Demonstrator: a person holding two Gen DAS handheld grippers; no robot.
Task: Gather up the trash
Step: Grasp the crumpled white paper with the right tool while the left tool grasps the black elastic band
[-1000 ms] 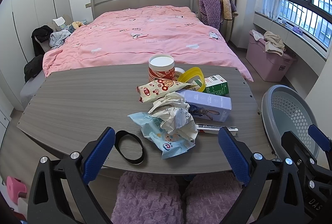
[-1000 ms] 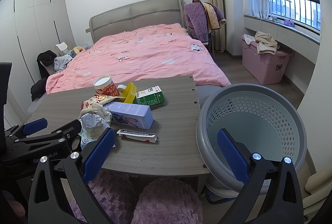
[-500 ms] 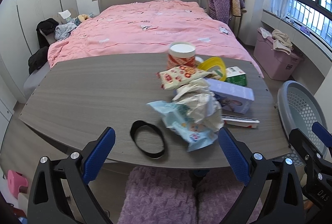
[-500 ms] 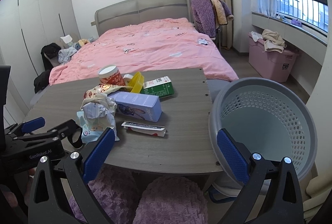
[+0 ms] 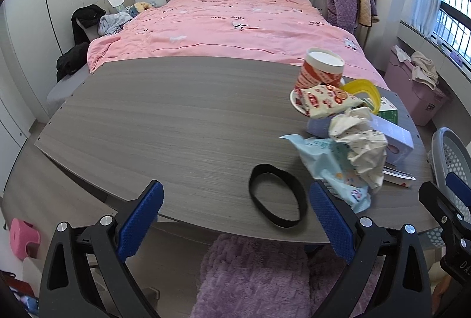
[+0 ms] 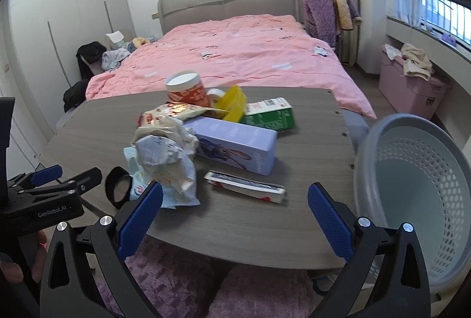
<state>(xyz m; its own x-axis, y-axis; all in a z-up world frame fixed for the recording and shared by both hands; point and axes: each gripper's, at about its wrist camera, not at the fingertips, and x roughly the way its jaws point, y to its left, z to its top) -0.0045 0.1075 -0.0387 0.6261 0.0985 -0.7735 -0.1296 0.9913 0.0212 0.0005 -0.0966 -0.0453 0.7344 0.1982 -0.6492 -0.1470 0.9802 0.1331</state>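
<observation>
Both grippers wide open, empty: left gripper [image 5: 234, 216], right gripper [image 6: 235, 218]. Trash pile [image 6: 206, 135] on table [image 6: 259, 226], left of basket [image 6: 412, 185]. Best start: flat packet [image 6: 245, 187] nearest basket; pinch across narrow width, lift clear of rim.

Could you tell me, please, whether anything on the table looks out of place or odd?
Yes: the trash is heaped at one end of the table, beside the basket. A crumpled paper lies on a light blue wrapper, which overhangs the near edge. A black band lies apart from the heap.
</observation>
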